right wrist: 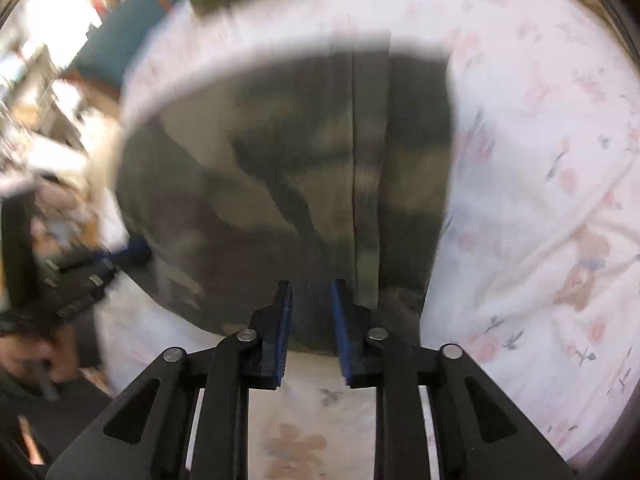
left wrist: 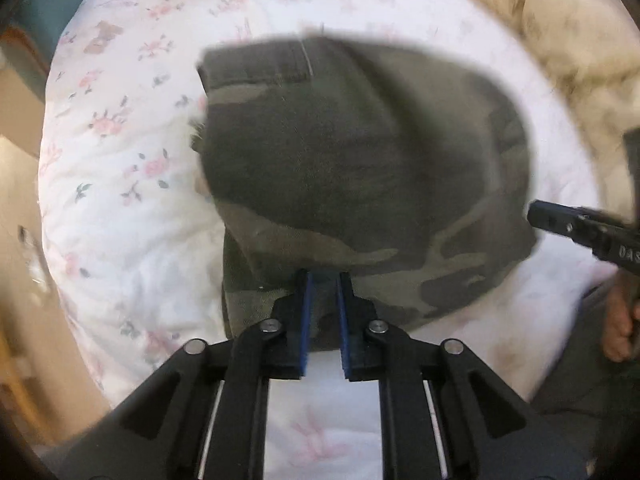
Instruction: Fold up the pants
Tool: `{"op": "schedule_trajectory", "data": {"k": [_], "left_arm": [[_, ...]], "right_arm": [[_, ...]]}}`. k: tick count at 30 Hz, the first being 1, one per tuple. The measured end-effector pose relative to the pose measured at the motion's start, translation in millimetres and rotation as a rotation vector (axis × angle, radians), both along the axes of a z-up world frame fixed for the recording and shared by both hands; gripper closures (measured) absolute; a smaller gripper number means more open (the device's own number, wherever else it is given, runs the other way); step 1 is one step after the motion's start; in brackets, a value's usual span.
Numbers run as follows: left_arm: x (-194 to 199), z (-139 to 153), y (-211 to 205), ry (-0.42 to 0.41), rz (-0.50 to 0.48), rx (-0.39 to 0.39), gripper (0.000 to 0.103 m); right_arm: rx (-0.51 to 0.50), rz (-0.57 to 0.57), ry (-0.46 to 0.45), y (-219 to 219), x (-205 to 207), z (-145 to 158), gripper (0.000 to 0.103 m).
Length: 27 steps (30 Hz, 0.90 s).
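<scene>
Camouflage pants (left wrist: 360,168) lie folded on floral bedspread (left wrist: 120,152), near edge toward both grippers. Left gripper (left wrist: 323,280) narrowly parted, fabric edge between blue pads — whether pads actually pinch, cannot tell. Right gripper (right wrist: 311,286) same: slim gap over hem by seam, grip unclear. Judged risk: shallow bite catches top layer only — fold peels apart on lift; uneven pull from two hands skews stack on soft bedding.

I was working in a home bedroom: a bed (left wrist: 132,240) under floral white bedding (pink roses, little bears), cluttered shelves (right wrist: 36,92) beside it.
</scene>
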<state>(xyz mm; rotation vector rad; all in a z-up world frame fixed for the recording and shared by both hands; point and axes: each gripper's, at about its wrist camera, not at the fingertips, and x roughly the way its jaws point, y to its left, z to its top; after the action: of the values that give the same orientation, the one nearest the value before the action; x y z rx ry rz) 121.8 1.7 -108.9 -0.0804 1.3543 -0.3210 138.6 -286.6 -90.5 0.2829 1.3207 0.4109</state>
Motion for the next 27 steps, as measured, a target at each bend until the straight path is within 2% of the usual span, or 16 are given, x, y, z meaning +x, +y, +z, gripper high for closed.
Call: {"op": "schedule_trajectory", "data": {"k": [1, 2, 3, 4, 7, 8, 11, 13, 16, 19, 20, 21, 23, 25, 27], "left_arm": [[-4, 6, 8, -0.008, 0.012, -0.027, 0.082], [-2, 16, 15, -0.018, 0.034, -0.052, 0.067], [1, 26, 22, -0.042, 0.049, -0.074, 0.054], [6, 35, 28, -0.072, 0.056, -0.084, 0.051], [36, 52, 44, -0.145, 0.098, -0.057, 0.050], [45, 50, 55, -0.149, 0.123, -0.056, 0.050], [78, 37, 81, -0.098, 0.255, -0.129, 0.050], [95, 21, 85, -0.044, 0.331, -0.204, 0.050], [107, -6, 81, 0.003, 0.377, -0.205, 0.050], [114, -19, 66, 0.042, 0.346, -0.271, 0.053], [116, -16, 60, 0.024, 0.317, -0.292, 0.061], [116, -13, 56, 0.011, 0.303, -0.279, 0.066], [117, -3, 49, -0.033, 0.270, -0.192, 0.089], [116, -1, 51, -0.025, 0.274, -0.196, 0.093], [113, 8, 49, -0.053, 0.260, -0.188, 0.095]], "right_arm": [[0.068, -0.034, -0.043, -13, 1, 15, 0.079], [0.111, -0.053, -0.069, -22, 3, 25, 0.071], [0.147, -0.075, -0.100, -32, 7, 34, 0.062], [0.165, -0.102, -0.136, -43, 12, 43, 0.046], [0.153, -0.147, -0.182, -62, 42, 51, 0.046], [0.159, -0.158, -0.173, -68, 48, 51, 0.049], [0.155, -0.201, -0.128, -73, 85, 36, 0.052], [0.164, -0.207, -0.074, -59, 109, 17, 0.052], [0.126, -0.186, -0.006, -44, 131, -9, 0.052], [0.160, -0.171, 0.045, -32, 134, -18, 0.052], [0.167, -0.162, 0.041, -29, 135, -20, 0.065], [0.170, -0.153, 0.027, -28, 132, -18, 0.080], [0.157, -0.137, -0.015, -26, 128, -14, 0.094], [0.140, -0.110, -0.063, -23, 123, -8, 0.096], [0.155, -0.121, -0.094, -29, 119, -2, 0.097]]}}
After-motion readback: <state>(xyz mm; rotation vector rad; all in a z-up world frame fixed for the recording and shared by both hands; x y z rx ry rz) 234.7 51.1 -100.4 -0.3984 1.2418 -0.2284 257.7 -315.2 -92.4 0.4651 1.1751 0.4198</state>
